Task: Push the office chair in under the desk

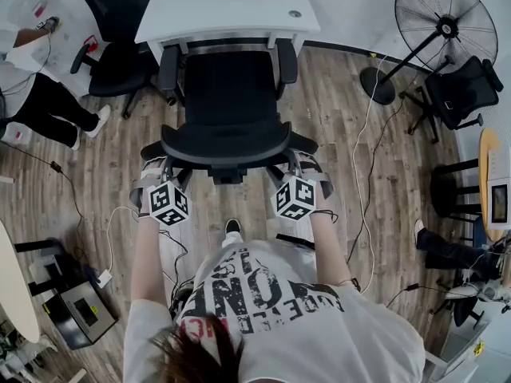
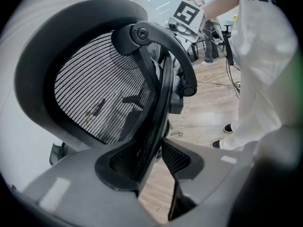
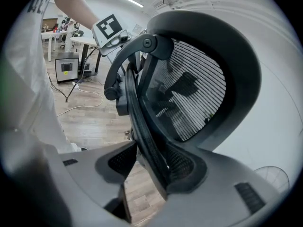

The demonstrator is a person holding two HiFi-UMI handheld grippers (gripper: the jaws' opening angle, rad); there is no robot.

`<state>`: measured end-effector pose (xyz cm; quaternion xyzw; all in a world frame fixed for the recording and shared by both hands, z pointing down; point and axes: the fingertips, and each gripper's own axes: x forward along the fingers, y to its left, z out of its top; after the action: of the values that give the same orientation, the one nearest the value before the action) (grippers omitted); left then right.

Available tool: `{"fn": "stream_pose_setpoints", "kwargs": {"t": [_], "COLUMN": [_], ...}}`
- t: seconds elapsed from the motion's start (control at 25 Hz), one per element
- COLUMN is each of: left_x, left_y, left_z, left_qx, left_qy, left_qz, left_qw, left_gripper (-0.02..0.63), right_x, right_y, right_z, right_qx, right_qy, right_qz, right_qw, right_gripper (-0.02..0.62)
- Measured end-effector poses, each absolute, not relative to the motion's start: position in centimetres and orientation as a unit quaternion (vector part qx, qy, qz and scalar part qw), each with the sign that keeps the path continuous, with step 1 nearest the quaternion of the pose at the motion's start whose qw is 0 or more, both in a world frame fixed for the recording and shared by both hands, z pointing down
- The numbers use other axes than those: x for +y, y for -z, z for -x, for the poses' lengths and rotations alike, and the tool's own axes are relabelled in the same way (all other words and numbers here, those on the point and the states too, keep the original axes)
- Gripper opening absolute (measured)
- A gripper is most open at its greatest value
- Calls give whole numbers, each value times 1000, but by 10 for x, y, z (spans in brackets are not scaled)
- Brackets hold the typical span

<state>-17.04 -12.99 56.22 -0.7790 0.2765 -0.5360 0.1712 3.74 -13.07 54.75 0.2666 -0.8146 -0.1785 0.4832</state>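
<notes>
The black office chair (image 1: 230, 94) faces the white desk (image 1: 227, 6), its seat front just under the desk edge. I stand behind its mesh backrest (image 1: 226, 144). My left gripper (image 1: 162, 170) holds the backrest's left rim and my right gripper (image 1: 299, 166) holds its right rim. In the left gripper view the backrest's frame edge (image 2: 156, 126) runs between the jaws of the left gripper (image 2: 151, 162), and both pads rest against it. The right gripper view shows the same: the frame edge (image 3: 142, 126) is clamped in the right gripper (image 3: 151, 167).
A second black chair (image 1: 116, 54) and a person (image 1: 40, 94) are at the desk's left. A standing fan (image 1: 443, 26) and another chair (image 1: 459, 90) are at the right. Cables (image 1: 367, 158) trail over the wooden floor. A grey box (image 1: 76, 313) sits at the lower left.
</notes>
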Motion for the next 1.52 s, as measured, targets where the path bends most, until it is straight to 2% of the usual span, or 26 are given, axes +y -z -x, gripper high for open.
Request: {"fn": "stream_pose_setpoints", "kwargs": {"t": [1.52], "left_x": [-229], "left_y": [-565], "left_z": [208], "left_qx": [272], "left_qy": [535], "left_qz": [777], "left_qw": [193], "left_gripper": [176], "right_x": [-223], "right_y": [-551], "right_z": [1], "right_qx": [-807], "right_qy": [179], "right_qz": [-291], "right_qw": [482], "right_gripper": [195]}}
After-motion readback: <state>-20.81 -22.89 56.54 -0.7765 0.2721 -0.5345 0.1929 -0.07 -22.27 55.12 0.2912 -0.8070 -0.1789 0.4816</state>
